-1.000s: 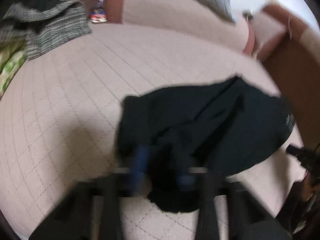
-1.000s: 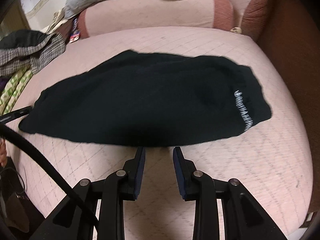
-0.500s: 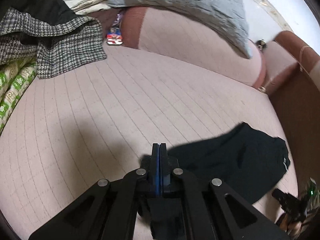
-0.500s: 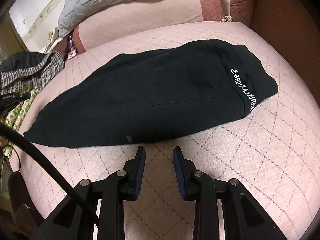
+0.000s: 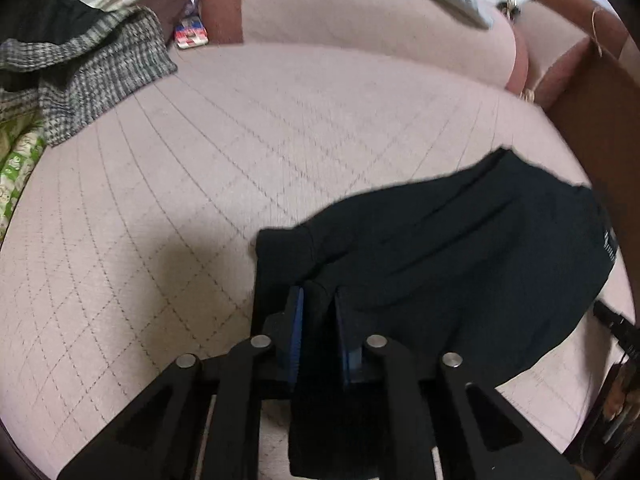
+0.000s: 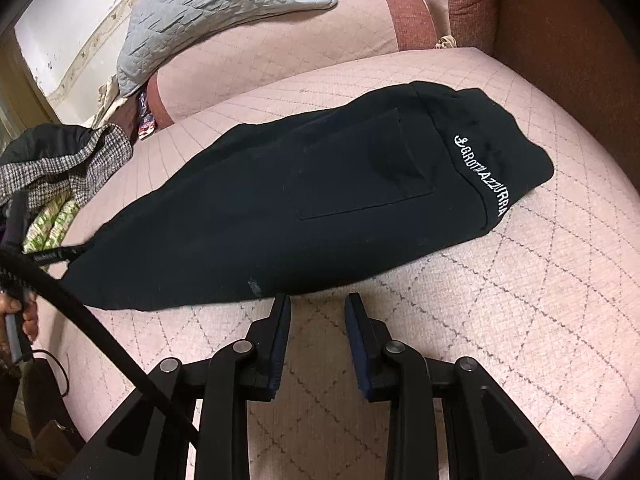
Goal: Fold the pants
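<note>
The black pants (image 6: pixel 320 196) lie lengthwise on the pink quilted sofa seat (image 6: pixel 520 288), waistband with white lettering (image 6: pixel 480 176) at the right. In the left wrist view the pants (image 5: pixel 460 248) lie ahead and to the right, and the leg end hangs between the blue pads. My left gripper (image 5: pixel 319 300) has its jaws a little apart with that cloth between them. My right gripper (image 6: pixel 318 304) is open and empty, just short of the pants' near edge.
A grey checked garment (image 5: pixel 92 76) and a green patterned cloth (image 5: pixel 16 168) lie at the left end of the seat. A grey quilted blanket (image 6: pixel 216 4) drapes over the backrest. A brown armrest (image 6: pixel 560 40) bounds the right side. A black cable (image 6: pixel 92 320) crosses the lower left.
My left gripper's jaws went from pressed shut to slightly apart, with the leg end between them. The pants now lie flatter and more stretched out. My right gripper stayed open.
</note>
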Demonstrator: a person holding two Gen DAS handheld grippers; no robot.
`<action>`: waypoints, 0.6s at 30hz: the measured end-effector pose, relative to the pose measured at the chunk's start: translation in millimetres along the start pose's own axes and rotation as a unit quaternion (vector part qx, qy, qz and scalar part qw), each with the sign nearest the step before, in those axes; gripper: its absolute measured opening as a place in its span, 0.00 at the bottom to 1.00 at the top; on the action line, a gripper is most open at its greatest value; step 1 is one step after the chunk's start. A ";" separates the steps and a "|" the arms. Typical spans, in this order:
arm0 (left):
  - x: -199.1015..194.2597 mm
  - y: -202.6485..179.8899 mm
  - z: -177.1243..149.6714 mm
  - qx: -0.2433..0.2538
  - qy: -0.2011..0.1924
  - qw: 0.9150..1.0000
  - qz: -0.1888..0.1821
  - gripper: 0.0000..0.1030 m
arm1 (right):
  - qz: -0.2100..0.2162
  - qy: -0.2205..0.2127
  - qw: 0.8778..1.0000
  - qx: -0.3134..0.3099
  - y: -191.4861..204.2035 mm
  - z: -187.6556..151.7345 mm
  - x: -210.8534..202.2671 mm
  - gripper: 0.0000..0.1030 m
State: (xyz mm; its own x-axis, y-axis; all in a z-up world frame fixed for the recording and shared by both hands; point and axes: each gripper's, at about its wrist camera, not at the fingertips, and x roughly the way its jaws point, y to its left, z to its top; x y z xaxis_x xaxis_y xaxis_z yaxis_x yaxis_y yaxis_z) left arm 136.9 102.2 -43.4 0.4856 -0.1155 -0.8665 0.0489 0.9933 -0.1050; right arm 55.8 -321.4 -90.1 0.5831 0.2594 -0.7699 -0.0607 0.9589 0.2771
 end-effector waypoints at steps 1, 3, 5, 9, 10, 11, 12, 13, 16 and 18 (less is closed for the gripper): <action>-4.9 0.1 1.4 -0.002 -0.009 1.000 0.002 0.13 | -0.004 -0.001 1.000 -0.004 0.9 -1.7 -0.8 0.29; -14.6 1.1 8.5 -0.006 -0.026 1.000 0.008 0.12 | -0.013 -0.002 1.000 -0.012 4.2 -2.6 -2.6 0.29; -18.7 4.8 20.0 -0.015 -0.037 0.999 0.003 0.12 | -0.020 -0.006 1.000 -0.020 9.2 -2.8 -5.7 0.28; -7.1 12.9 38.9 -0.036 -0.030 0.999 0.002 0.13 | -0.024 -0.015 0.999 -0.022 12.5 0.3 -12.2 0.27; -0.4 13.8 40.5 -0.039 -0.022 0.999 0.004 0.13 | -0.025 -0.017 0.999 -0.019 11.4 2.2 -13.7 0.27; 12.1 15.8 42.2 -0.044 -0.007 0.999 0.011 0.14 | -0.029 -0.019 0.999 -0.017 10.2 4.1 -15.0 0.27; 22.3 19.1 42.3 -0.050 0.005 0.998 0.026 0.16 | -0.032 -0.020 0.999 -0.014 9.0 5.9 -15.9 0.27; 28.3 21.9 41.9 -0.055 0.008 0.998 0.035 0.23 | -0.039 -0.022 0.999 -0.010 5.5 8.9 -18.1 0.27; 23.1 34.7 39.6 -0.086 -0.007 0.996 0.030 0.40 | -0.058 -0.034 0.998 0.004 -8.8 16.7 -26.7 0.27; 11.2 43.6 36.6 -0.103 -0.022 0.994 0.023 0.40 | -0.074 -0.044 0.996 0.022 -23.6 23.9 -34.5 0.27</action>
State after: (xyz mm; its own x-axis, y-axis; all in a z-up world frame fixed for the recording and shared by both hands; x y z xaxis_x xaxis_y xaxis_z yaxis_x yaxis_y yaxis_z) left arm 176.4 144.6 -39.8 0.5206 -0.0660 -0.8512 -0.1520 0.9739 -0.1684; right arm 56.5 -355.7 -56.4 0.6515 0.1022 -0.7517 0.0664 0.9794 0.1907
